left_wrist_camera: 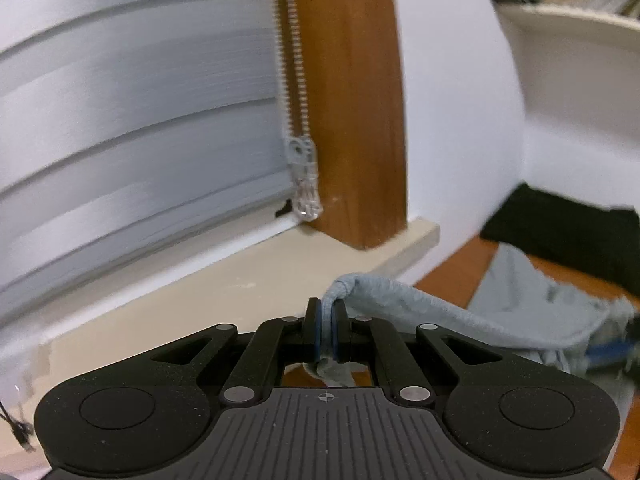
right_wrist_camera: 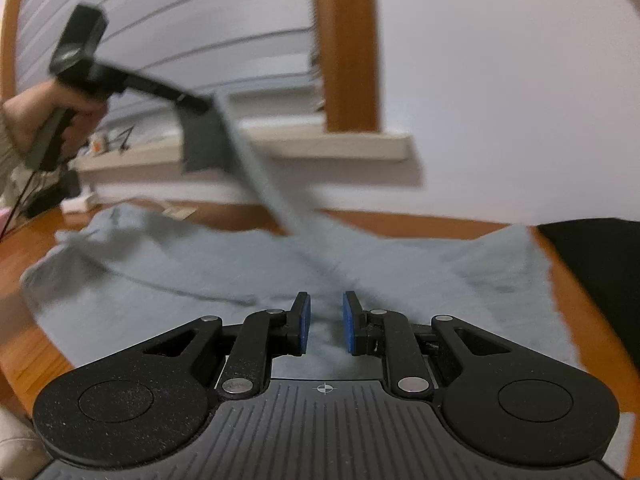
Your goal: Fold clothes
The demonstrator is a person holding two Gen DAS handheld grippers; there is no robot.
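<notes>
On my left wrist view, the left gripper [left_wrist_camera: 326,330] has its jaws closed on a bunched edge of the light blue garment [left_wrist_camera: 520,312]; the blue pads pinch the cloth with only the fabric between them, a rolled fold pokes out above the fingertips, and a tail hangs below. From there the cloth trails toward 3 o'clock and drapes down over the wooden counter [left_wrist_camera: 452,276]. A black cloth [left_wrist_camera: 568,236] lies on the counter at about 2 o'clock, past the garment. Ahead I see a white roller shutter [left_wrist_camera: 132,152], a beaded chain [left_wrist_camera: 298,80] hanging along a wooden window frame [left_wrist_camera: 352,112], and a pale sill [left_wrist_camera: 248,280] beneath them. A bookshelf [left_wrist_camera: 568,8] sits at 1 o'clock.

On my right wrist view, the right gripper [right_wrist_camera: 327,322] has its jaws a modest way apart, the pads clear of the cloth and holding nothing. The garment [right_wrist_camera: 200,272] lies spread on the counter [right_wrist_camera: 24,344] directly beneath and ahead of them. At 10 o'clock a hand [right_wrist_camera: 44,116] holds the left gripper [right_wrist_camera: 200,132] raised, blurred, with a taut band of the garment running from it down toward the middle of the spread cloth. The black cloth [right_wrist_camera: 600,264] lies at 3 o'clock, just beside the garment's edge.
</notes>
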